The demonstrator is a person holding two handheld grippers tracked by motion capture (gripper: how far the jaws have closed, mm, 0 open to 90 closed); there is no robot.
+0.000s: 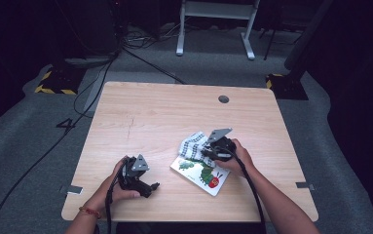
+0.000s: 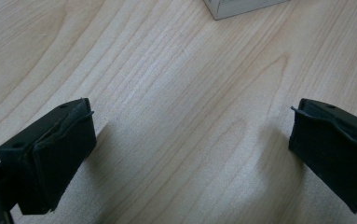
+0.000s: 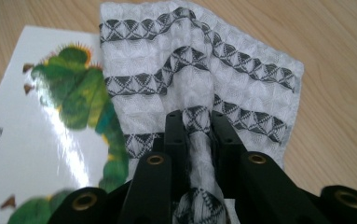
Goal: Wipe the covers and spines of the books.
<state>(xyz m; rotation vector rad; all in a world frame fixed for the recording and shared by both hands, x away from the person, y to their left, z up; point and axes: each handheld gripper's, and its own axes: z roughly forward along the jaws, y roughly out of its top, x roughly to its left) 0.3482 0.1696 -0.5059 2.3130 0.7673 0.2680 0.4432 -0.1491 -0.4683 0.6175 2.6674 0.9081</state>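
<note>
Right gripper (image 3: 197,122) clenched on a pinched ridge of the cloth (image 3: 241,88), white waffle weave crossed by bands of dark triangles. Cloth lying partly over the far corner of the book (image 1: 199,174), the rest spilling onto the tabletop (image 1: 164,117) just beyond that corner. Book flat, long axis running diagonally from the cloth toward the near right edge, cover showing a green caterpillar with a red head.

Pinch taken near the cloth's middle, the fold running straight away from the right gripper along its own line of sight; likely a lift or drag of the cloth off the book next, and a pull away from the book would clear the cover.

Left gripper (image 1: 151,186) released, jaws wide apart over bare wood, left of the book and well apart from the cloth; right hand (image 1: 237,155) plainly the nearer.

Small dark writing along the book's edge in the right gripper view, too blurred to read.
</note>
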